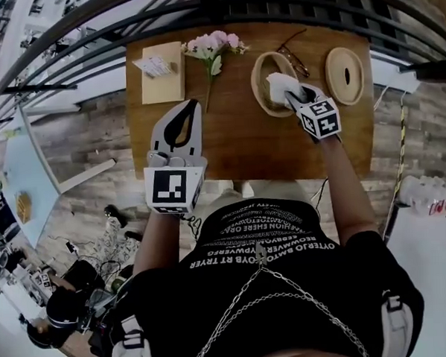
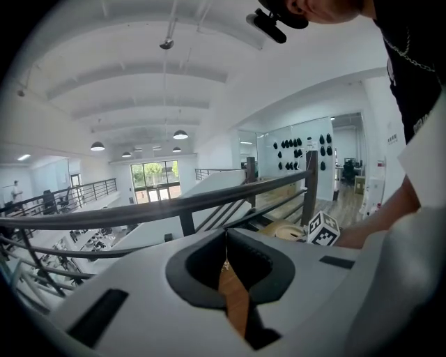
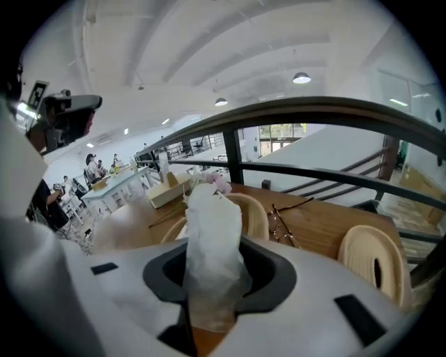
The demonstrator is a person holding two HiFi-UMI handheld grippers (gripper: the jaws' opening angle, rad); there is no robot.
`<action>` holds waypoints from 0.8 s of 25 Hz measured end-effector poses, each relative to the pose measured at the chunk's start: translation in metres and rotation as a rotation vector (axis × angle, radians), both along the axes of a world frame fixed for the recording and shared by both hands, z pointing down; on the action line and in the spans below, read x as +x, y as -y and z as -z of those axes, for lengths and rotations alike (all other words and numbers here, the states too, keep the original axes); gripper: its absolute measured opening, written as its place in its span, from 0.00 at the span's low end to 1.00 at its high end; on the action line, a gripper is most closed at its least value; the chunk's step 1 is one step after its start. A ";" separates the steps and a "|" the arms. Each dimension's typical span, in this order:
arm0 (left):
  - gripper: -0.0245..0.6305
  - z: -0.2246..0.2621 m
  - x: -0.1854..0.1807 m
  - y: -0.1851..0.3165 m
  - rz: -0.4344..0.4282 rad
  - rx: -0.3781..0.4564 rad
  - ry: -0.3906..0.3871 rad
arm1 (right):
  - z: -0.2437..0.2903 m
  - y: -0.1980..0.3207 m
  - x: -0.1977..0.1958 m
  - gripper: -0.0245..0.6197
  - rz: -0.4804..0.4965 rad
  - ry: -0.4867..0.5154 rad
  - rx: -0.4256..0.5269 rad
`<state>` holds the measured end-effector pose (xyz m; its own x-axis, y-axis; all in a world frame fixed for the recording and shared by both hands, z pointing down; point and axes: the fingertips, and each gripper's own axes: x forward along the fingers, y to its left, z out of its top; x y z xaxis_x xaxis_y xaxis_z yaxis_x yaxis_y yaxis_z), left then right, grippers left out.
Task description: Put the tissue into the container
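Note:
My right gripper (image 1: 299, 95) is shut on a white tissue (image 1: 279, 86) and holds it over the oval beige container (image 1: 261, 81) at the table's far right. In the right gripper view the tissue (image 3: 212, 258) stands upright between the jaws, with the container (image 3: 254, 213) just behind it. My left gripper (image 1: 191, 106) hovers over the middle of the table with its jaws shut and nothing between them. In the left gripper view the left gripper (image 2: 224, 237) shows its fingertips touching.
The container's slotted lid (image 1: 344, 74) lies to the right of it. Glasses (image 1: 295, 57) lie behind the container. A tissue box (image 1: 162, 71) and pink flowers (image 1: 216, 46) sit at the far left of the wooden table (image 1: 243, 143). A railing runs beyond it.

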<state>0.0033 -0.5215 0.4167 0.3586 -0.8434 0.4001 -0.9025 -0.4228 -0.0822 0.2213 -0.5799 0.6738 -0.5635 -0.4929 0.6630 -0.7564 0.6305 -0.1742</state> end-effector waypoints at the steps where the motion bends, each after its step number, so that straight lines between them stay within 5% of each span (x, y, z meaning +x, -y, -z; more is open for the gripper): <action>1: 0.08 -0.003 -0.001 0.000 0.005 -0.007 0.004 | -0.010 0.001 -0.005 0.25 0.017 -0.022 -0.014; 6: 0.08 -0.017 -0.013 -0.009 0.027 -0.047 0.008 | -0.049 0.006 -0.016 0.26 0.030 -0.173 -0.053; 8: 0.08 -0.018 -0.014 -0.012 0.024 -0.055 -0.001 | -0.052 0.008 -0.019 0.34 0.026 -0.202 -0.033; 10: 0.08 -0.018 -0.015 -0.017 0.015 -0.058 -0.012 | -0.045 0.004 -0.020 0.54 0.010 -0.195 -0.031; 14: 0.08 -0.005 -0.019 -0.026 -0.013 -0.022 -0.030 | 0.000 -0.004 0.005 0.54 -0.098 -0.215 0.074; 15: 0.08 0.001 -0.020 -0.029 -0.019 -0.009 -0.037 | 0.018 -0.008 0.015 0.49 -0.136 -0.218 0.123; 18: 0.08 0.016 -0.025 -0.043 -0.041 0.019 -0.053 | 0.086 -0.031 0.039 0.07 -0.233 -0.202 0.276; 20: 0.08 0.023 -0.029 -0.054 -0.060 0.032 -0.055 | 0.129 -0.049 0.045 0.06 -0.261 -0.177 0.353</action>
<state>-0.0259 -0.4671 0.3937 0.4299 -0.8316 0.3515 -0.8790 -0.4745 -0.0476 0.2663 -0.5313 0.5453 -0.2843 -0.8154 0.5042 -0.8961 0.4130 0.1626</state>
